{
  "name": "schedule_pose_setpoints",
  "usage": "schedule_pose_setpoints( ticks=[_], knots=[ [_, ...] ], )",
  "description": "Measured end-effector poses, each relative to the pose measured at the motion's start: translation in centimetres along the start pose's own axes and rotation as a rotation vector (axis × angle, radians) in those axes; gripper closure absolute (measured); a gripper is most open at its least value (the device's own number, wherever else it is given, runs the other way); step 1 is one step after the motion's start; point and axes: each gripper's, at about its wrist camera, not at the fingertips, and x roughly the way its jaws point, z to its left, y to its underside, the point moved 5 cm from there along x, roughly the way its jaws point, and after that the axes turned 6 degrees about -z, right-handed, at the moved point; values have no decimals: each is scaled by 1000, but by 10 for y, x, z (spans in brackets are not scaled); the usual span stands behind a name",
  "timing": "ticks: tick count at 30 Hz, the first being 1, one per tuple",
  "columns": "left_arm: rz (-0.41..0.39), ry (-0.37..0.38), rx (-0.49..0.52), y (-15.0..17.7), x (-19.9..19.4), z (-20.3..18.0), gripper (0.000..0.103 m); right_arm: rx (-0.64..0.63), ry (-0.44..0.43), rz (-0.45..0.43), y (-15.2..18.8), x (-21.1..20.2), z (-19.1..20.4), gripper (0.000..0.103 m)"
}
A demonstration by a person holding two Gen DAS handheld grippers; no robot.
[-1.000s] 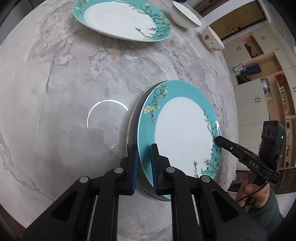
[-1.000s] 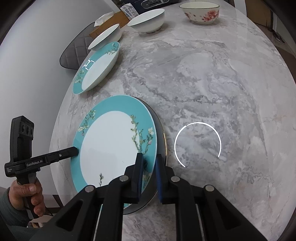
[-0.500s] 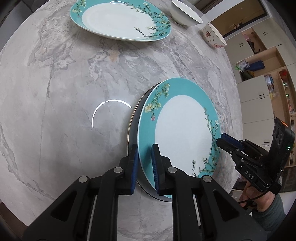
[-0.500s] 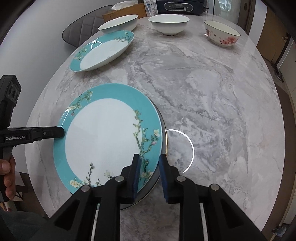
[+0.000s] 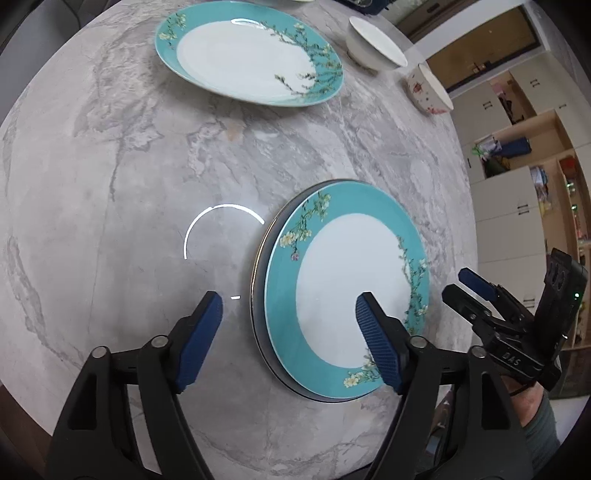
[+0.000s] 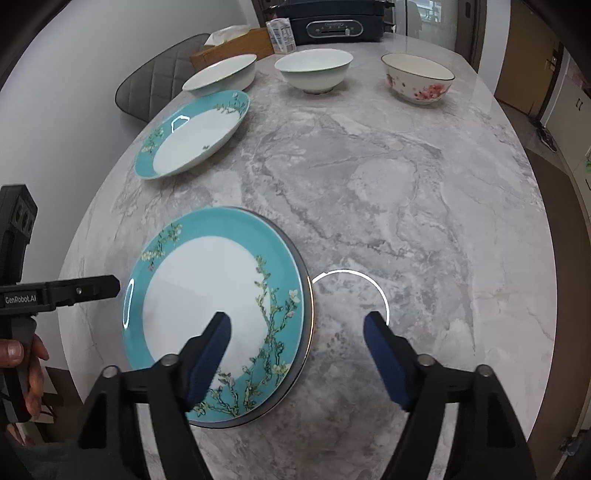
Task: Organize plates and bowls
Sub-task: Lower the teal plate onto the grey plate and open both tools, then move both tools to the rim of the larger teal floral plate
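Observation:
A teal plate with a white centre and blossom sprigs lies on a darker plate whose rim shows beneath it, near the table's front edge. My left gripper straddles the stack's left rim, its jaws opening, the pads clear of the plate. My right gripper straddles the right rim the same way, jaws opening, touching nothing. Each gripper also shows in the other's view: right gripper, left gripper. A second teal plate lies farther back.
Two white bowls and a floral bowl stand along the far side of the marble table. Behind them are a tissue box, a dark appliance and a grey chair. Cupboards line the room.
Both grippers were shut on the top plate's rim; both have now let go and spread wide. The right gripper has lifted slightly. The plate rests on the one below.

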Motion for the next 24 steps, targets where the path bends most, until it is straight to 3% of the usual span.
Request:
schedule_pose_setpoints(
  ticks=[2, 4, 7, 9, 11, 17, 24],
  knots=[
    [-22, 15, -13, -4, -11, 0, 14, 50, -37, -44, -11, -12, -7, 0],
    [-46, 35, -14, -11, -21, 0, 0, 140, -134, -70, -21, -20, -14, 0],
    [-136, 42, 4, -28, -38, 3, 0, 312, -306, -63, -36, -22, -25, 0],
    [-198, 52, 6, -41, -49, 6, 0, 380, -363, -115, -49, -24, -31, 0],
    [-209, 53, -1, -55, -54, 11, 0, 378, -373, -159, -61, -26, -30, 0],
    [-210, 61, -121, -101, -51, 43, 0, 370, -384, -135, -100, -1, -25, 0],
    [-253, -38, -123, -164, -40, 78, 0, 288, -373, -95, -157, 47, -7, 0]
  ],
)
